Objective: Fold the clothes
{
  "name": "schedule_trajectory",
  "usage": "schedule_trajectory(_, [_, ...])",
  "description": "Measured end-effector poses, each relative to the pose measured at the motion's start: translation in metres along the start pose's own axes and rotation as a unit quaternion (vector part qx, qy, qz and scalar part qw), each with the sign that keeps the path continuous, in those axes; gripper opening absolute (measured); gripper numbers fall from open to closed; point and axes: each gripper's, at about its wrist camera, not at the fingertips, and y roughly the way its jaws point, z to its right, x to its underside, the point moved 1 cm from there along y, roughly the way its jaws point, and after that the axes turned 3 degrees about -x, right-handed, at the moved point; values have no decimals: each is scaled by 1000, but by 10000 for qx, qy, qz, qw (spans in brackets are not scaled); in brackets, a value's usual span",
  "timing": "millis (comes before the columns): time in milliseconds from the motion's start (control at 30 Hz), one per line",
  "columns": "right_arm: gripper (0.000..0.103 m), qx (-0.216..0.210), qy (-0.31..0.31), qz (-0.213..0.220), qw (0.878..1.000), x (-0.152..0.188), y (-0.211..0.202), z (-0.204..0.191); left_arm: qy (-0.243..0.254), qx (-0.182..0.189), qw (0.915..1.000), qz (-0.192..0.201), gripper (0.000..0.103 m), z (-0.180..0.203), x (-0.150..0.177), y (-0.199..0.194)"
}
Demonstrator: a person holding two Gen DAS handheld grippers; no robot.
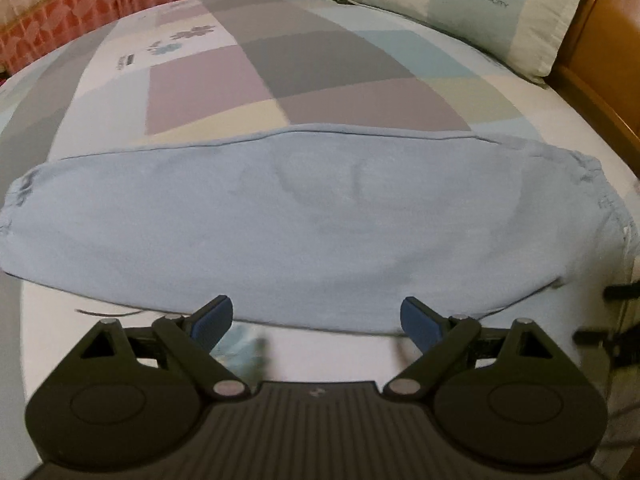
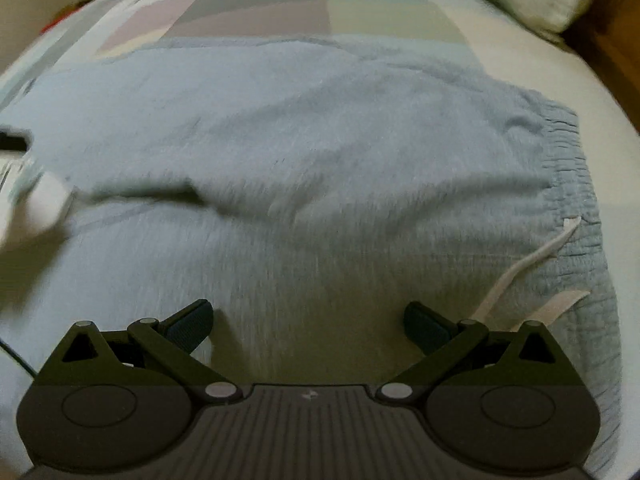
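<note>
Here, a pair of light blue trousers [image 1: 304,216] lies flat across a bed [image 1: 580,128], long axis running side to side in the left wrist view, apparently folded leg over leg. Gathered cuffs sit at the left end, the elastic waistband [image 2: 568,184] at the right end. A white drawstring [image 2: 532,264] trails from the waistband over the cloth toward the near edge. Bedsheet [image 1: 256,68] is a patchwork of grey, mauve, pale blue and cream blocks with a small flower print. Matching pillow [image 1: 480,4] at the far right against a wooden headboard [image 1: 600,56]; something grey and crumpled just left of the pillow, too small to identify. Red-and-pink patterned curtain [image 1: 80,12] behind the bed, far left. Left gripper [image 1: 316,318]: jaws spread wide, blue pads clear of everything, nothing between them; the tips hang over the near hem of the trousers, the hem line crossing between the fingers. Right gripper [image 2: 308,322]: jaws likewise wide apart, empty, poised above the trousers' near portion toward the waistband end, drawstring just beside its right finger. Whether either set of tips touches the fabric cannot be told. Right wrist view is motion-blurred; a pale smear and dark shape at its left edge cannot be made out. Dark parts at the right edge of the left wrist view, unclear what.
</note>
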Motion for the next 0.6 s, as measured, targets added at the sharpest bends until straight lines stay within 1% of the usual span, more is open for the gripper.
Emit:
schedule_trajectory(33, [103, -140, -87, -11, 9999, -1, -4, 3, 95, 37, 9999, 36, 91, 12, -4, 1])
schedule_trajectory(67, [103, -245, -166, 78, 9995, -4, -9, 6, 198, 78, 9997, 74, 91, 24, -7, 3])
schedule_trajectory(167, [103, -236, -397, 496, 9977, -15, -19, 18, 483, 167, 9986, 156, 91, 58, -18, 8])
schedule_trajectory(267, [103, -247, -522, 585, 9966, -31, -9, 33, 695, 254, 9970, 206, 91, 89, -29, 16])
schedule_trajectory(300, [103, -252, -563, 591, 9963, -36, -5, 37, 739, 291, 9966, 216, 91, 99, -33, 18])
schedule_trajectory(433, [103, -354, -749, 335, 9960, -41, 13, 50, 811, 359, 9959, 155, 91, 128, -44, 31])
schedule_trajectory(600, [103, -362, -893, 394, 9946, -30, 10, 60, 802, 545, 9953, 18, 91, 157, -60, 51])
